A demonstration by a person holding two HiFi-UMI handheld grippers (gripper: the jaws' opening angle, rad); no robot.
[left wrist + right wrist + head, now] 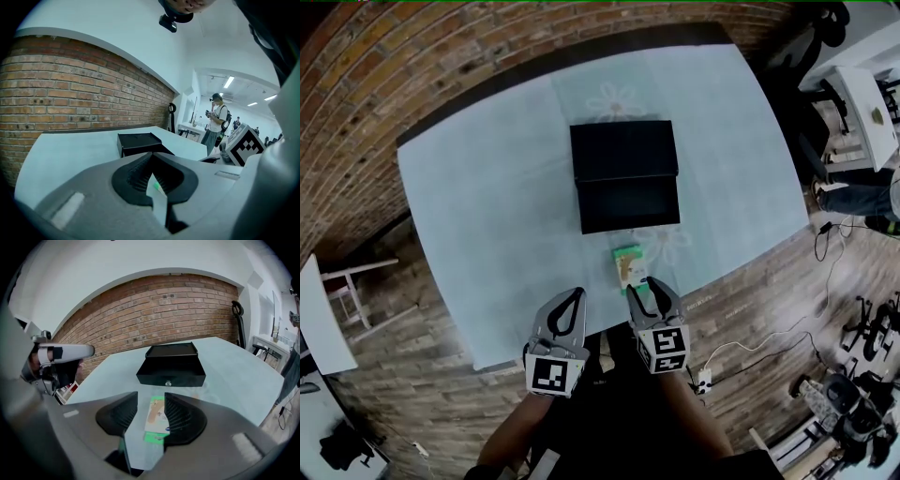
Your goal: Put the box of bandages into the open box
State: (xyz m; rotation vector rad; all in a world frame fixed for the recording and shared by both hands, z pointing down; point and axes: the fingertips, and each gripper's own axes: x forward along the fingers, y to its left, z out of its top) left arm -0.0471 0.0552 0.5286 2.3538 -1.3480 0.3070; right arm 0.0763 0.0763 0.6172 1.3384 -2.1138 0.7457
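Because the bandage box (627, 265) lies flat by the table's (478, 197) near edge, just short of the open black box (625, 187), your right gripper (645, 287) straddles it with jaws apart, not yet pinching, and your left gripper (575, 295) sits closed and empty.

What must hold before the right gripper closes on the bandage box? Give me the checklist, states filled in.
1. Fingers of right gripper apart: ok.
2. bandage box lying flat on the table, between those fingers: ok.
3. Fingers low enough to clamp its sides: cannot tell.
4. open box open, nothing between it and the bandage box: ok.
5. left gripper shut, clear of the bandage box: ok.
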